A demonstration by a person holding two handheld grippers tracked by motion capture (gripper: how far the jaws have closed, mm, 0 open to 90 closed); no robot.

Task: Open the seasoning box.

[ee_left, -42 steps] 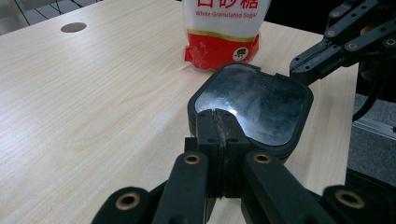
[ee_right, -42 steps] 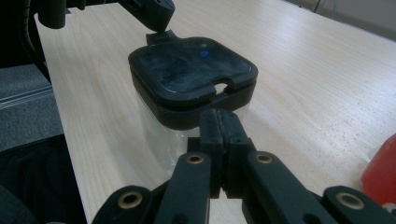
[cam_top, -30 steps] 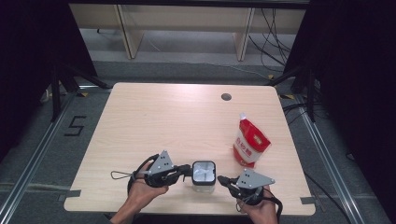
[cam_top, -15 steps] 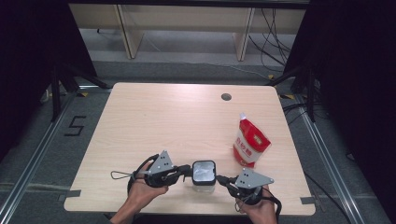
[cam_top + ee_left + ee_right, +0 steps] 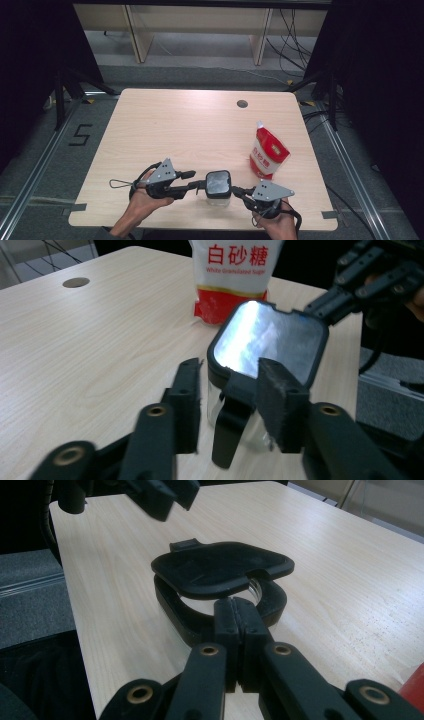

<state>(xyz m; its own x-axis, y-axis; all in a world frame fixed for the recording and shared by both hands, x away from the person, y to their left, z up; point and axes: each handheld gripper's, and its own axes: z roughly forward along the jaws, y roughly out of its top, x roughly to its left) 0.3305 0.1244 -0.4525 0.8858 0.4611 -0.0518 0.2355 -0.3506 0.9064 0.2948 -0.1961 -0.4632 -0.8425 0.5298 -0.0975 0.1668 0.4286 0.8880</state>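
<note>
A clear jar (image 5: 218, 196) with a black hinged lid (image 5: 218, 182) stands near the table's front edge. My left gripper (image 5: 197, 181) reaches it from the left. Its jaws have just been opening and stand apart in the left gripper view, where the left gripper (image 5: 230, 369) has the lid's black latch (image 5: 231, 415) hanging between its jaws, clear of the left pad. On the jar's right side, my right gripper (image 5: 236, 190) is shut. In the right gripper view, the right gripper (image 5: 235, 607) has its tips pressed together against the jar's black collar (image 5: 172, 607), under the lid (image 5: 220, 567).
A red and white sugar pouch (image 5: 267, 150) stands upright to the right behind the jar. Its white label is also seen behind the jar in the left gripper view, sugar pouch (image 5: 232, 275). A cable hole (image 5: 242, 104) lies near the table's far edge. The table's front edge runs just below both hands.
The left gripper's jaws have spread apart beside the jar's lid. Both hands, the jar and the pouch stay where they were.
</note>
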